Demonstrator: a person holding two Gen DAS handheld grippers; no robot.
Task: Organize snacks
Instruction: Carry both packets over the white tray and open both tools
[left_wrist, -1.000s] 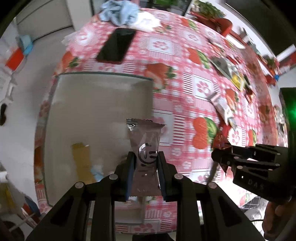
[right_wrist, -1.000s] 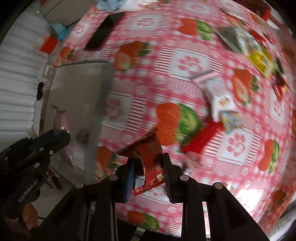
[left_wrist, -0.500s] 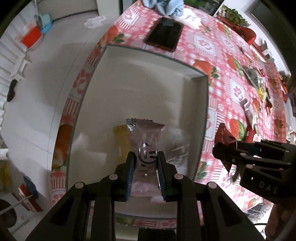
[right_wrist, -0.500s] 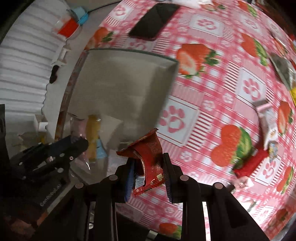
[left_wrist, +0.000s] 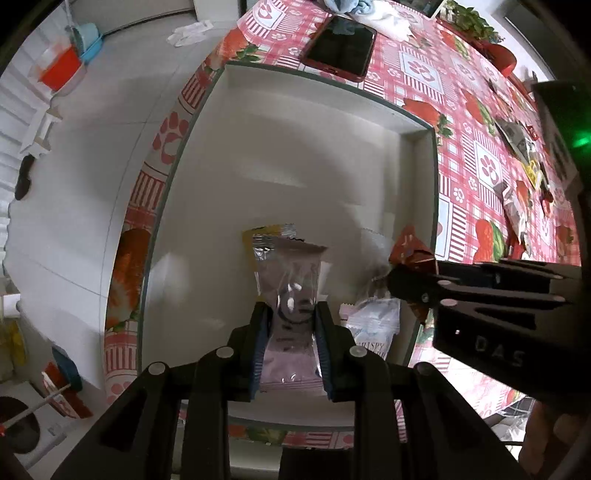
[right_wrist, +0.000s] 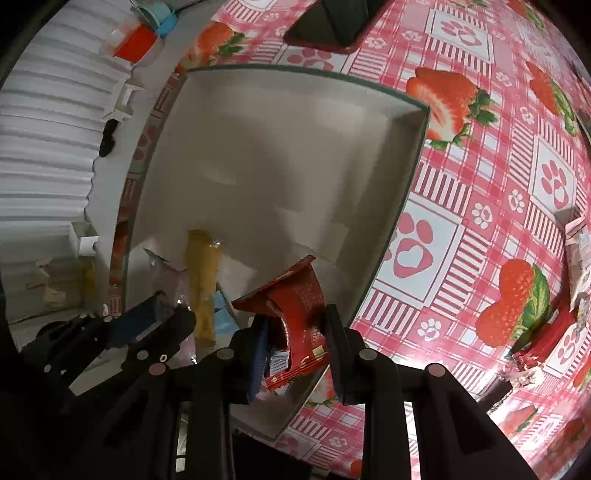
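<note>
My left gripper (left_wrist: 290, 317) is shut on a pale purple snack packet (left_wrist: 288, 295) and holds it over the near part of a white box (left_wrist: 295, 147). My right gripper (right_wrist: 297, 325) is shut on a red snack packet (right_wrist: 295, 295), over the box's near right corner (right_wrist: 369, 258). In the box lie a yellow packet (right_wrist: 201, 280), a light blue one (right_wrist: 221, 314) and a white one (left_wrist: 376, 325). The right gripper also shows in the left wrist view (left_wrist: 413, 284), and the left one in the right wrist view (right_wrist: 166, 314).
The box sits at the edge of a table with a red strawberry-print cloth (right_wrist: 480, 184). A dark phone (left_wrist: 340, 48) lies beyond the box. Several loose snack packets (left_wrist: 517, 199) lie to the right. The floor (left_wrist: 92, 147) is to the left.
Both grippers have moved left from over the tablecloth to over the box, each still holding its packet. The right gripper has come close beside the left.
</note>
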